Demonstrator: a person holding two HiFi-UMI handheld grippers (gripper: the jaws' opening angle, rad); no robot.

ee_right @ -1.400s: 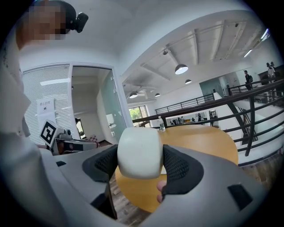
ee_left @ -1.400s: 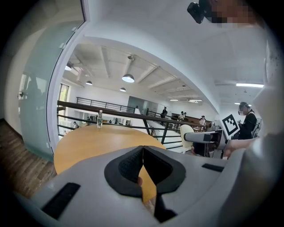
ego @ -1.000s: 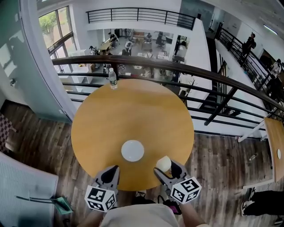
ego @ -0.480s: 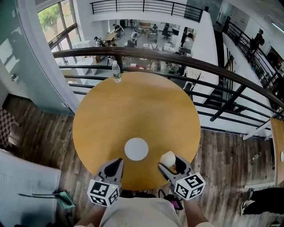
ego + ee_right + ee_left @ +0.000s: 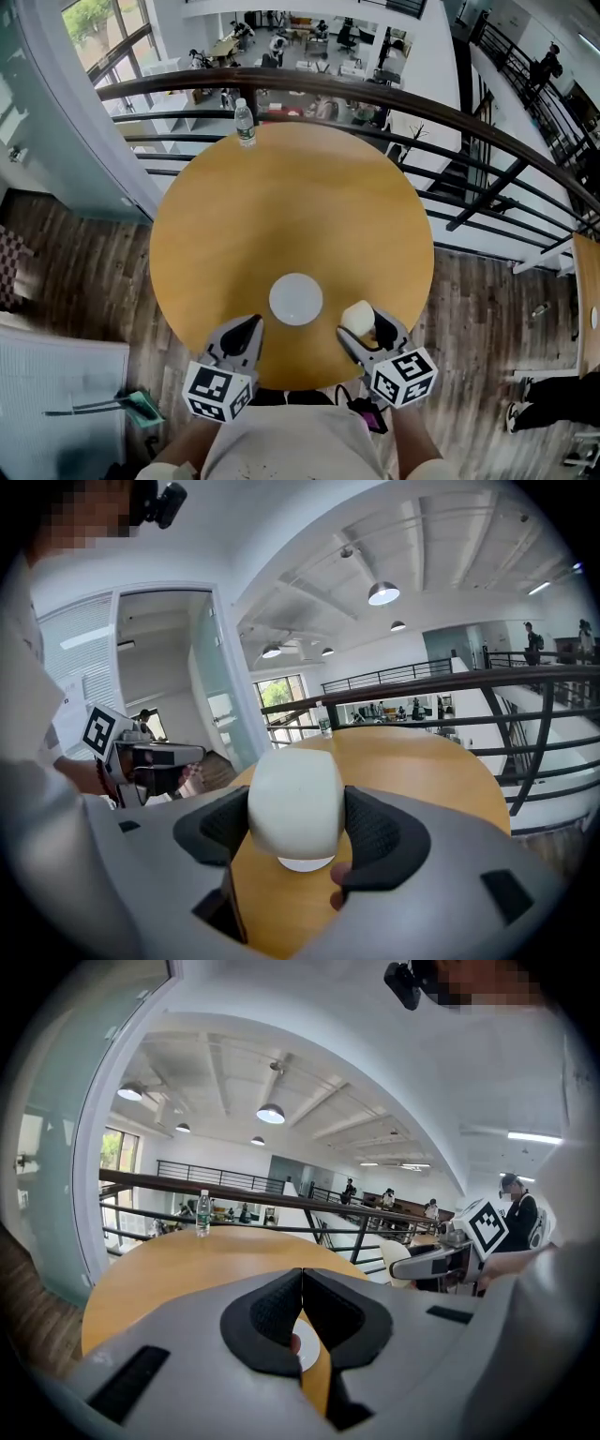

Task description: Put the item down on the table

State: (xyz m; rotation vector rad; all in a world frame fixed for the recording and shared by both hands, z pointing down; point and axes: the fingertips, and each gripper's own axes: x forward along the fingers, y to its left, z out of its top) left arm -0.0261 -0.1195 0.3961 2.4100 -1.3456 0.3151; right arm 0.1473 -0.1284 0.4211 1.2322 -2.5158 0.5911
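Right gripper: fingers clamped on the sides of a white rounded item, which is held over the near rim of the round counter and not yet set down.

Left gripper: fingers together with nothing between them, idle at the near edge.

A white disc lies just ahead, between the two grippers.

Judgement: the rim is close, so the item is better placed further inward. The bare wood right of the disc offers room.

Water bottle: at the far rim, well apart.
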